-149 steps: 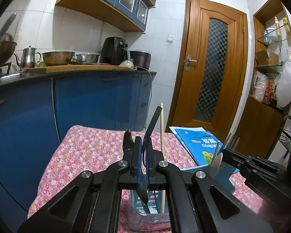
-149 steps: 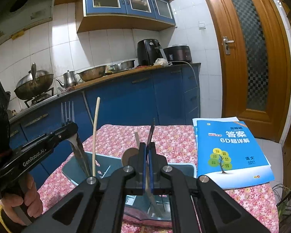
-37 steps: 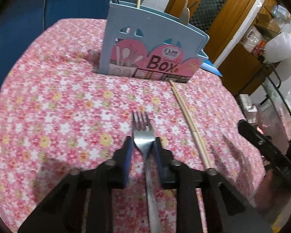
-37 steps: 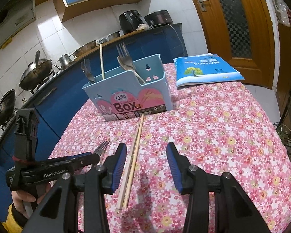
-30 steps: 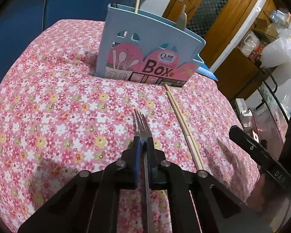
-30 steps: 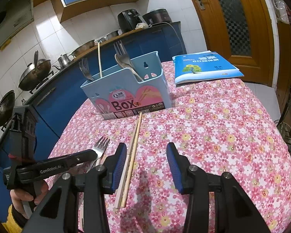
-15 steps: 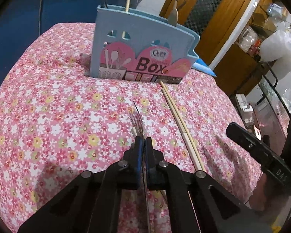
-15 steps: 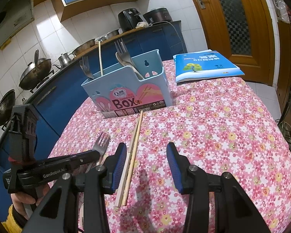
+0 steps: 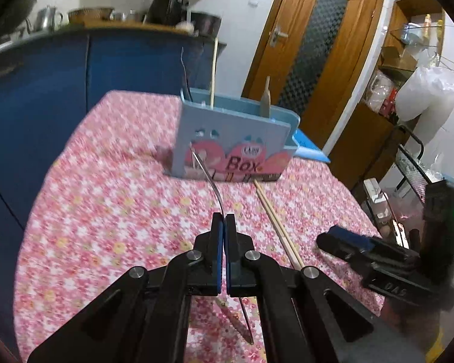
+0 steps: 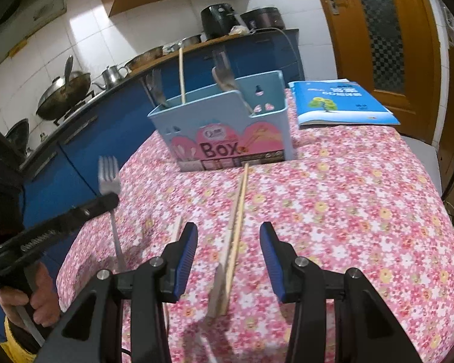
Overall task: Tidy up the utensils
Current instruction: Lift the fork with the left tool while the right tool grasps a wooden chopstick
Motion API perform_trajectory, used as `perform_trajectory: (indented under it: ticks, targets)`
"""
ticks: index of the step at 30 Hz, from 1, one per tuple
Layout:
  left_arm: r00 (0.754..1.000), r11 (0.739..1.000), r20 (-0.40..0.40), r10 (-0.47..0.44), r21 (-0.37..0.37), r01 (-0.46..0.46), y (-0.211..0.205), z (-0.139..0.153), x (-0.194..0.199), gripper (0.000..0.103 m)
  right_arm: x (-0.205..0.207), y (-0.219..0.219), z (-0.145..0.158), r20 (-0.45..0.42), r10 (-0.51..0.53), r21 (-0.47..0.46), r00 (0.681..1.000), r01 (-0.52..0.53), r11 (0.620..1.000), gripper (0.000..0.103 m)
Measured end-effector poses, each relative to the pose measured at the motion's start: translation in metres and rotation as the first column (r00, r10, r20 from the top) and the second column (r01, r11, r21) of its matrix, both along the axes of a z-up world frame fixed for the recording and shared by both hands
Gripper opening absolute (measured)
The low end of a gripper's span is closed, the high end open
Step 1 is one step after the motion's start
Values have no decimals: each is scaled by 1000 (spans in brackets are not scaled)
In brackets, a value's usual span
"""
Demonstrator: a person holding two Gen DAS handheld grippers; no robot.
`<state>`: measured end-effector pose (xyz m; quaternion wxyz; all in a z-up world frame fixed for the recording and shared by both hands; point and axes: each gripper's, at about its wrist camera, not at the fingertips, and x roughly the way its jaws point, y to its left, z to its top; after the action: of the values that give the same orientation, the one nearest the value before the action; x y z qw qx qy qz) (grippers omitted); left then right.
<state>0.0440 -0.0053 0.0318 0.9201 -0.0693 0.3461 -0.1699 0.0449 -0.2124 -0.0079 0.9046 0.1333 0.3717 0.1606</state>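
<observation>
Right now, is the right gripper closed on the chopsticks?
No: in the right wrist view the right gripper has its jaws spread wide, with the chopsticks lying on the tablecloth between them, untouched.

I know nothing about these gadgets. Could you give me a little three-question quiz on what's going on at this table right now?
1. True or false: the left gripper is shut on the fork.
2. Where do the chopsticks lie: (a) in the blue box, (b) on the tablecloth, (c) on the book?
3. Fill in: the right gripper's jaws are ____.

Key: 1 true; 2 b; 3 open.
</observation>
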Motion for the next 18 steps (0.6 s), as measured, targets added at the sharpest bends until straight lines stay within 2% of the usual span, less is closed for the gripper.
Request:
perform_trajectory:
  ticks: [3,10,18]
  targets:
    - [999,1000,40,10,-1,-10,6,7,-8,0,1,10,-2,-17,34,-13,999,-34,999,46]
    - [998,999,50,32,-27,-30,17,9,-11,0,9,28,-16,-81,75,-66,994,-81,995,22]
    - [999,998,40,35,-52,-33,25,3,-10,0,22,35,-27,-148,70,-119,986,-88,989,20]
